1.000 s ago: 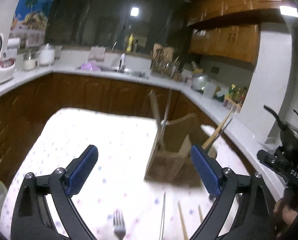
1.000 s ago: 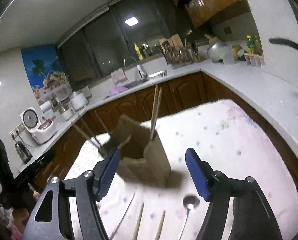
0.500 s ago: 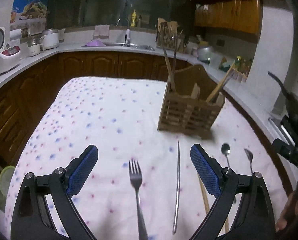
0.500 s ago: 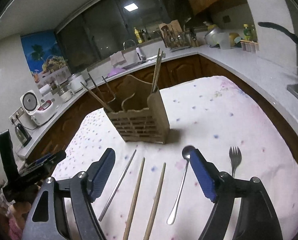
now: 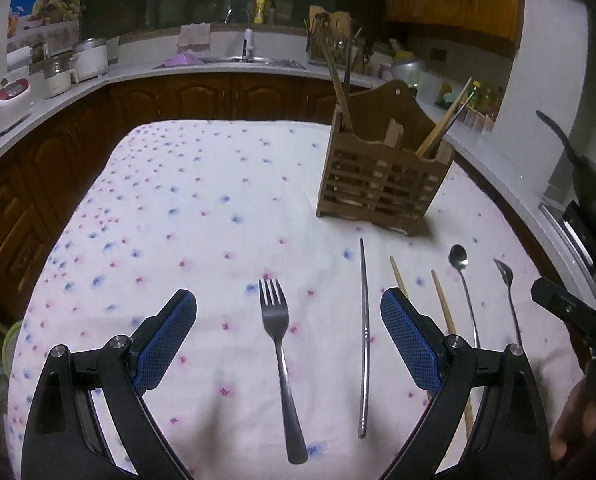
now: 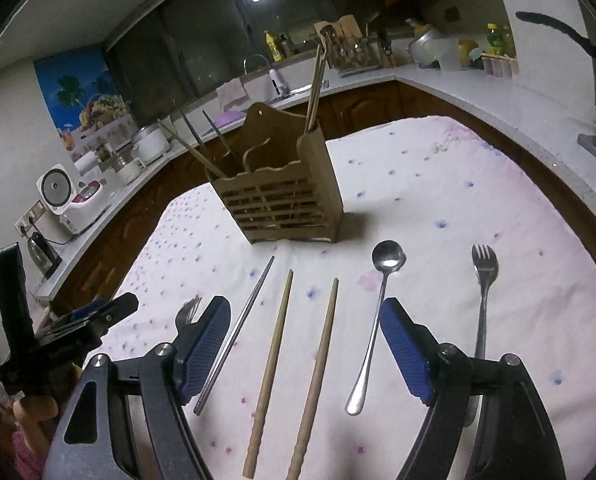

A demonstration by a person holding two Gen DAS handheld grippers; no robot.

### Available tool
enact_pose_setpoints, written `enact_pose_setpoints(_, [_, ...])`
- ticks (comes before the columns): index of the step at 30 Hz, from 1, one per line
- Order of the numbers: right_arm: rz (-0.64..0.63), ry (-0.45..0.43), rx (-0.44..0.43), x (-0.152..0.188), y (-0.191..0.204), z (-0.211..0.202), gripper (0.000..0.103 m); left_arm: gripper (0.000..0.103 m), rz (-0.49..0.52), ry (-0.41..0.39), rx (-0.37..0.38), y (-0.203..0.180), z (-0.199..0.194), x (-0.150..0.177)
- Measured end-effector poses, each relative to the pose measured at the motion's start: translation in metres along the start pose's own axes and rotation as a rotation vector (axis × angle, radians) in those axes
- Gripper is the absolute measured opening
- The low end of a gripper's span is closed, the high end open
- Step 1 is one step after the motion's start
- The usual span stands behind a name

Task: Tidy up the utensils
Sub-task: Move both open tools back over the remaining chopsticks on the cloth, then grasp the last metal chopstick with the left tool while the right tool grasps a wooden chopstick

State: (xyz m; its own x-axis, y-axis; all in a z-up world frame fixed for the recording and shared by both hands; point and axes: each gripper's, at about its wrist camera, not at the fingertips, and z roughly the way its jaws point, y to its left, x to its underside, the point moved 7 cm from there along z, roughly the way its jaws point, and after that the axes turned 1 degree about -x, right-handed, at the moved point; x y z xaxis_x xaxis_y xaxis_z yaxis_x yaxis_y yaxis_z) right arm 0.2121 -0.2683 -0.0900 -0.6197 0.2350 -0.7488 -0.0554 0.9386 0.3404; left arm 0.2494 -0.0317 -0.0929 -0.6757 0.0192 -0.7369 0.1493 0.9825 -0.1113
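Lying in a row on the floral tablecloth (image 5: 202, 208): fork (image 5: 279, 344), metal chopstick (image 5: 364, 332), wooden chopsticks (image 6: 294, 364), spoon (image 6: 374, 320), spork (image 6: 483, 300).
Behind them stands the wooden utensil holder (image 5: 382, 184); left gripper (image 5: 288, 332) and right gripper (image 6: 304, 344) hover spread wide, holding nothing.

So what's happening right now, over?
Both grippers, left and right, open, empty. Forks, spoon, chopsticks lie loose before the wooden holder. Nothing blocking.
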Motion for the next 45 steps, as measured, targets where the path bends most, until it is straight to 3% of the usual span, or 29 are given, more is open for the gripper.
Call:
enact_pose_setpoints(2, [0.006, 0.020, -0.002, 0.001, 0.000, 0.007, 0.084, 0.096, 0.005, 0.011, 0.002, -0.001, 0.004, 0.001])
enact_pose_setpoints(4, [0.011, 0.029, 0.006, 0.002, -0.002, 0.012, 0.095, 0.096, 0.009, 0.021, -0.001, 0.000, 0.008, 0.003])
enact_pose_setpoints(19, [-0.025, 0.126, 0.050, 0.006, -0.010, 0.059, 0.094, 0.096, 0.115, 0.136, -0.016, -0.013, 0.052, 0.005])
enact_pose_setpoints(23, [0.030, 0.194, 0.123, 0.003, -0.026, 0.068, 0.095, 0.096, 0.112, 0.138, -0.027, -0.007, 0.057, 0.001])
enact_pose_setpoints(26, [0.065, 0.213, 0.062, -0.004, -0.029, 0.067, 0.096, 0.096, 0.108, 0.140, -0.035, -0.002, 0.060, -0.001])
enact_pose_setpoints(28, [0.099, 0.173, 0.006, -0.007, -0.029, 0.061, 0.096, 0.096, 0.104, 0.144, -0.034, 0.000, 0.062, -0.002])
enact_pose_setpoints(30, [0.029, 0.174, 0.051, -0.007, -0.025, 0.064, 0.095, 0.096, 0.103, 0.148, -0.035, 0.001, 0.065, -0.004])
enact_pose_setpoints(32, [-0.045, 0.179, 0.063, -0.007, -0.019, 0.069, 0.086, 0.096, 0.105, 0.151, -0.033, 0.001, 0.067, -0.006])
enact_pose_setpoints(34, [-0.066, 0.224, 0.081, -0.003, -0.017, 0.081, 0.052, 0.096, 0.111, 0.161, -0.019, -0.002, 0.070, -0.009])
enact_pose_setpoints(39, [-0.059, 0.307, 0.085, 0.006, -0.024, 0.110, 0.042, 0.095, 0.182, 0.189, 0.031, -0.026, 0.088, -0.018])
enact_pose_setpoints(42, [-0.069, 0.333, 0.092, 0.009, -0.025, 0.121, 0.024, 0.093, 0.225, 0.223, 0.061, -0.046, 0.108, -0.021])
enact_pose_setpoints(45, [-0.083, 0.331, 0.107, 0.009, -0.032, 0.125, 0.010, 0.082, 0.262, 0.260, 0.085, -0.062, 0.126, -0.022])
